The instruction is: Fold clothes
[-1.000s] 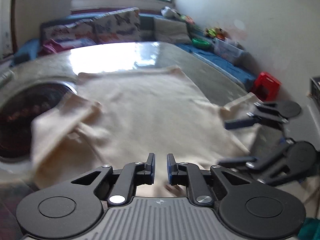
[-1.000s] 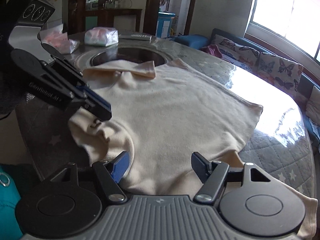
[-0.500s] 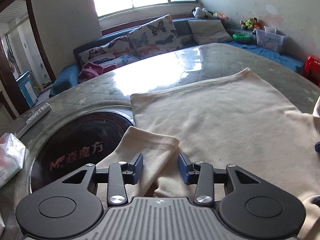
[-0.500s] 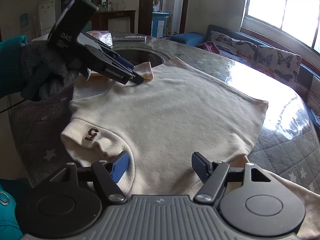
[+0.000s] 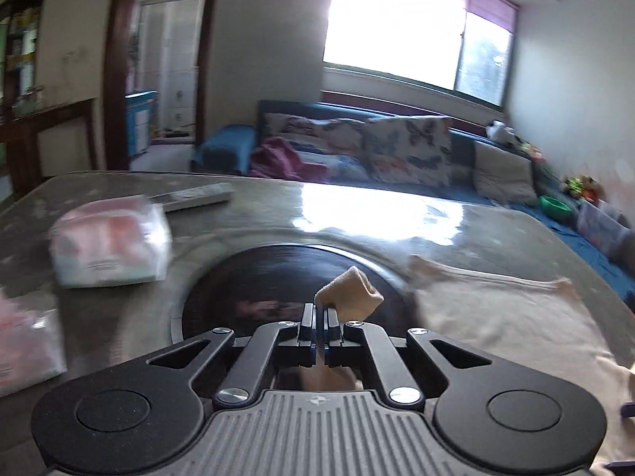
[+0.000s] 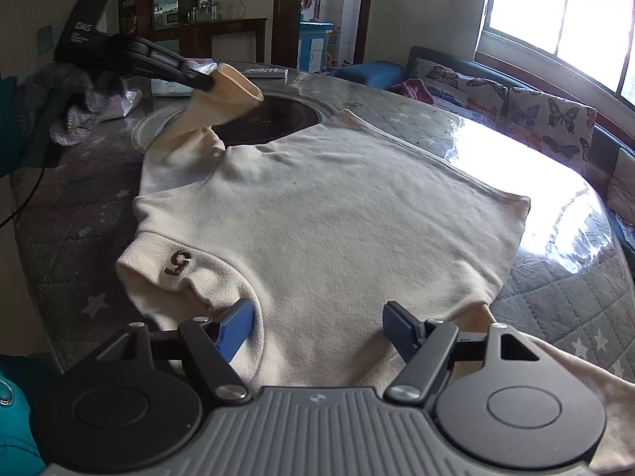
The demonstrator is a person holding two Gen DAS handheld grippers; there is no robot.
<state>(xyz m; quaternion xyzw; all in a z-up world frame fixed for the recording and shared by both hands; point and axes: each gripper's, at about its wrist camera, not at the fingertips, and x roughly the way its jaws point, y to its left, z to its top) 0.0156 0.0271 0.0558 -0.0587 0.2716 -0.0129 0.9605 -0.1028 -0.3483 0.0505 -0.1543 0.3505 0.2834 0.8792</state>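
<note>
Holding the cuff of one sleeve [image 6: 234, 87] clear of the table, my left gripper [image 5: 320, 327] has it clamped between fully closed fingers; only a short tab of cream fabric shows beyond the tips. The main risk is slip: the bite is narrow and near the cuff edge, so a quick swing across the body could pull the cloth free and drop the sleeve short of the fold line. A second risk is drag. The sleeve is taut down to the shoulder, and lifting further may shift the whole cream sweatshirt [image 6: 337, 214] and spoil its flat lie. A third: the raised sleeve hangs over the dark round inset [image 6: 274, 121] in the table [image 6: 555, 289], close to a tissue pack [image 5: 109, 244]; a wide arc could brush it.

My right gripper [image 6: 317, 327] has its fingers wide apart and grips nothing. It sits low over the near edge of the sweatshirt, one blue pad beside the collar that bears a stitched "5" [image 6: 178, 261]; I cannot tell whether the tips touch the cloth. With nothing pinning the garment, the drag risk stands.

The sweatshirt lies spread flat on the quilted table cover, near sleeve running off under my right gripper. Judgement: first sleeve fold in hand, no fold yet laid.
</note>
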